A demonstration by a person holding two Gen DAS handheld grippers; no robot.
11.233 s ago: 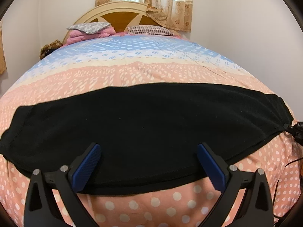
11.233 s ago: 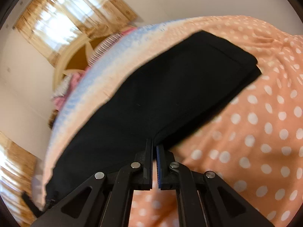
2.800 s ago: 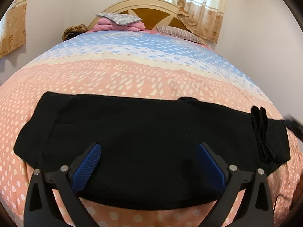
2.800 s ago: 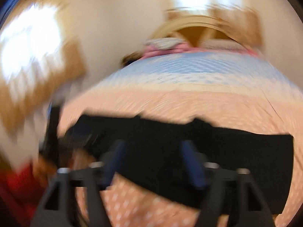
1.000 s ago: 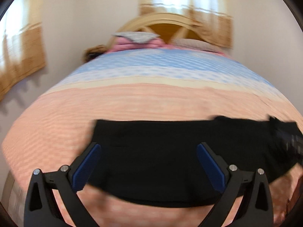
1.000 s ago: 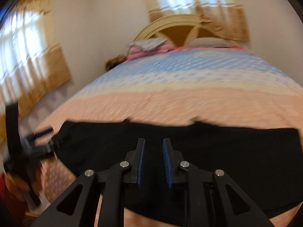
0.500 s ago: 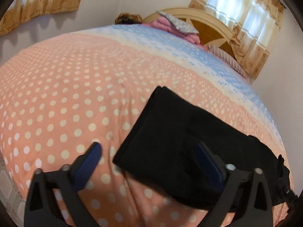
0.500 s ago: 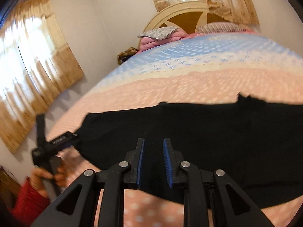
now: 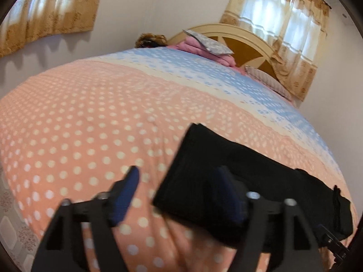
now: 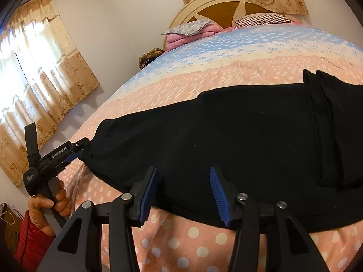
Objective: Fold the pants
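The black pants [image 10: 238, 140] lie flat across the foot of the bed in a long band. In the left wrist view the pants [image 9: 249, 165] run to the lower right. My left gripper [image 9: 179, 192] is open, its jaws straddling the pants' left near corner; it also shows in the right wrist view [image 10: 79, 150] at that same end, held by a hand. My right gripper [image 10: 183, 192] is open over the near edge of the pants. A narrow folded strip [image 10: 329, 136] lies on the pants' right end.
The bedspread [image 9: 79, 122] is peach with white dots, blue towards the head. Pillows and folded pink bedding [image 10: 188, 32] lie by the cream headboard [image 10: 217, 4]. Curtained windows [image 10: 34, 68] are on the left wall. Floor tiles [image 9: 11, 226] show past the bed's left edge.
My left gripper has moved to the pants' left end and its jaws have narrowed around the corner. My right gripper, shut half a second ago, has opened over the near edge.
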